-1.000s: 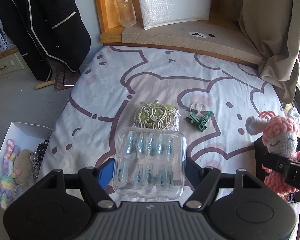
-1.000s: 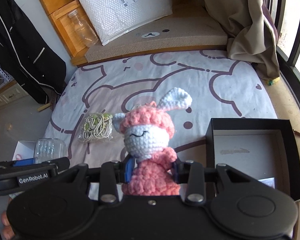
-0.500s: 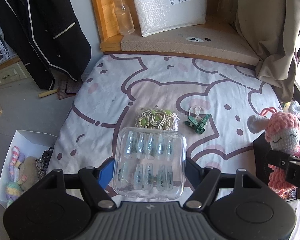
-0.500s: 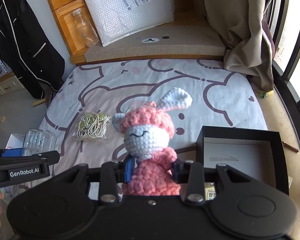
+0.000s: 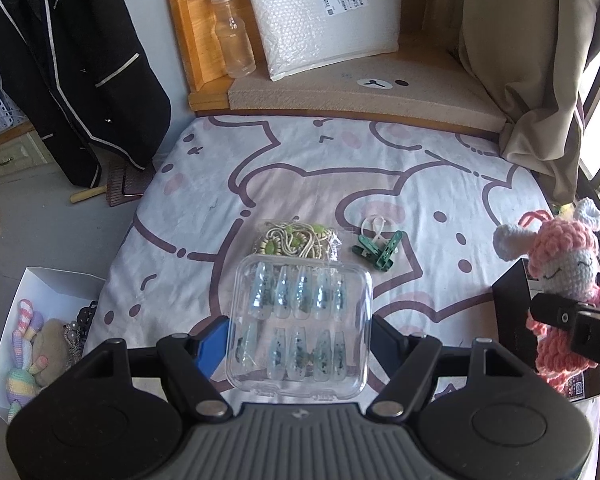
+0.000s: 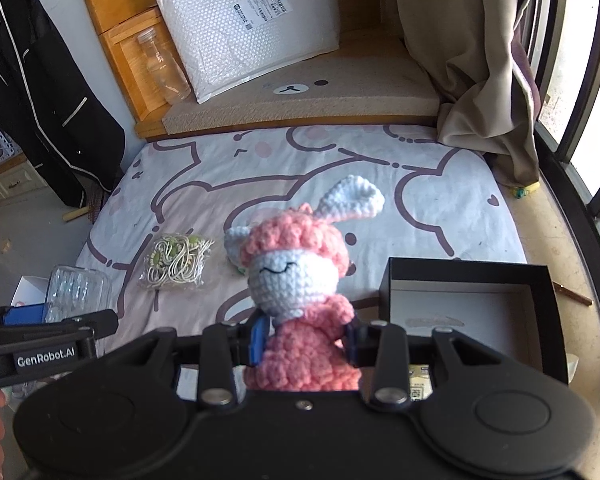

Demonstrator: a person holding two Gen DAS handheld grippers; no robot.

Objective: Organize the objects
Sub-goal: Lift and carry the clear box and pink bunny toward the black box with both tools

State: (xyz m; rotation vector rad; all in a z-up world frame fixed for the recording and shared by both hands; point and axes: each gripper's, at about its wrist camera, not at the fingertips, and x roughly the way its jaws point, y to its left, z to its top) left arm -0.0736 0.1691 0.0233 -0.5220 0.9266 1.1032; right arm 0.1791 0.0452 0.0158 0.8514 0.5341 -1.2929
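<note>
Clear plastic case of press-on nails (image 5: 300,326) is clamped between the pads of the left claw (image 5: 299,338), held above the bed (image 5: 440,184), lid up, roughly level. Ten pale blue nails are seen inside in two rows.

Crochet bunny (image 6: 300,292), pink hair and pink body with a pale blue face, is pinched at its body by the right claw (image 6: 305,340); it is held upright, one ear raised. In the left wrist view the same toy (image 5: 556,280) is seen at the right edge, over the near right corner of the bed.

Open black box (image 6: 472,304) with a light interior sits just right of the bunny, at the bed's right edge; a small labelled item lies in its near corner.

Left lying on the sheet: a clear bag of cream and green cord (image 5: 296,240), just beyond the nail case, and green clothes pegs (image 5: 380,252) with a white loop beside it.

On the floor left of the bed, a white box (image 5: 40,292) holds soft toys. At the bed head: a padded ledge with a bubble mailer (image 5: 324,12) and a clear bottle (image 5: 234,44). A black jacket (image 5: 72,64) hangs at left, a curtain (image 5: 532,60) at right.
</note>
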